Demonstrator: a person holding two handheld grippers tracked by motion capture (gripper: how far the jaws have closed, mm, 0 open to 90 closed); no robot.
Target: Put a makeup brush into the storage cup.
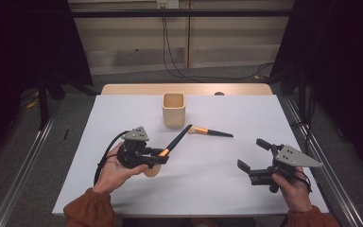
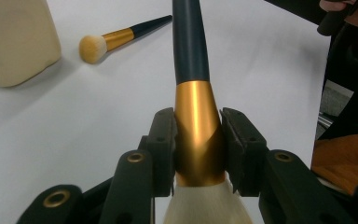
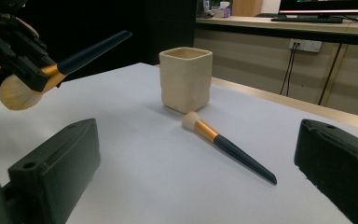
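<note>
- Gold ferrule of big brush (image 2: 198, 126) clamped in left gripper (image 1: 157, 158), lifted near-left of cup (image 1: 174, 109).
- Right gripper (image 1: 253, 156) gapes, holding nothing; 2nd brush (image 1: 210, 132) lies mid-table.
- Next, I'd judge: tip handle into cup.

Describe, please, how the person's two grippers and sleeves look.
Both handheld grippers, left gripper and right gripper, are black, each with two blocky black jaws, brass-ringed screw holes and a grey three-cornered top plate. A black cable loops from the left. The sleeves are rust-orange.

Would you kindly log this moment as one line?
left tongs: shut on large brush, lifted | right tongs: open, empty | small brush: lying on table beside cup
</note>
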